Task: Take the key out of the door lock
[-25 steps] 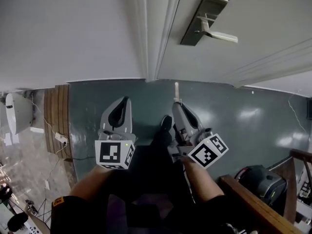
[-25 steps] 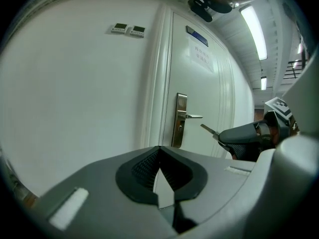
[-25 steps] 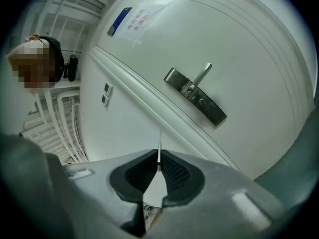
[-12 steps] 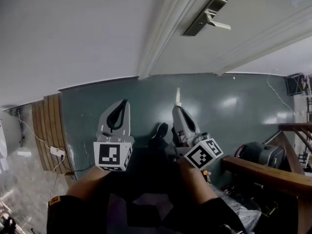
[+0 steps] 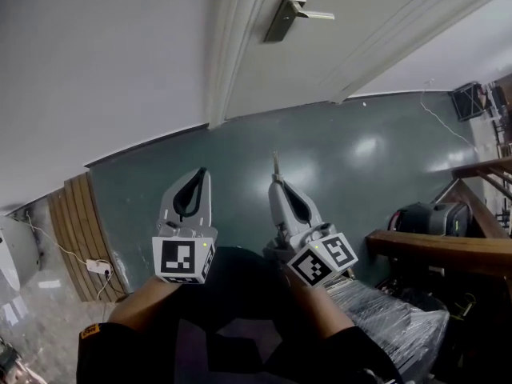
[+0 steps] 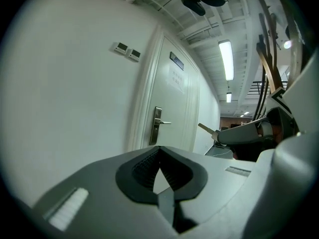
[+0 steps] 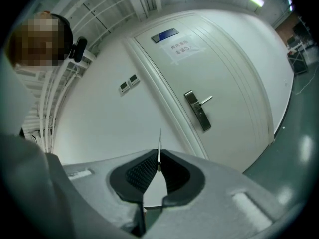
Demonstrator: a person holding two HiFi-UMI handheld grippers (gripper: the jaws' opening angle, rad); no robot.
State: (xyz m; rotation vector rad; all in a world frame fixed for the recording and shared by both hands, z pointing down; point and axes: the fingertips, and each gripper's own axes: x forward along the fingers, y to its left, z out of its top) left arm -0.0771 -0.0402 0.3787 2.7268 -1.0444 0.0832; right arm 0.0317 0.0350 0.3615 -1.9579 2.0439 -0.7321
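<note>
The white door carries a metal lock plate with a lever handle (image 5: 290, 8), which also shows in the left gripper view (image 6: 157, 125) and the right gripper view (image 7: 198, 111). My right gripper (image 5: 278, 184) is shut on a thin key (image 5: 276, 165), well back from the door over the green floor. The key's blade (image 7: 159, 146) sticks straight out between the pads of the right gripper (image 7: 159, 166). My left gripper (image 5: 200, 173) is level with it to the left, jaws closed on nothing (image 6: 159, 151). From the left gripper view the key (image 6: 207, 129) points at the door.
A wooden rail (image 5: 448, 246), a black bag (image 5: 436, 214) and a plastic-wrapped bundle (image 5: 392, 310) stand at the right. Wooden boards (image 5: 76, 230) and a power strip (image 5: 100, 268) lie at the left. Two wall switches (image 7: 128, 82) sit left of the door frame.
The door and its handle have slid up and left in the head view and look farther off. Both grippers keep their grip and spacing; the rail and wrapped bundle have come into view.
</note>
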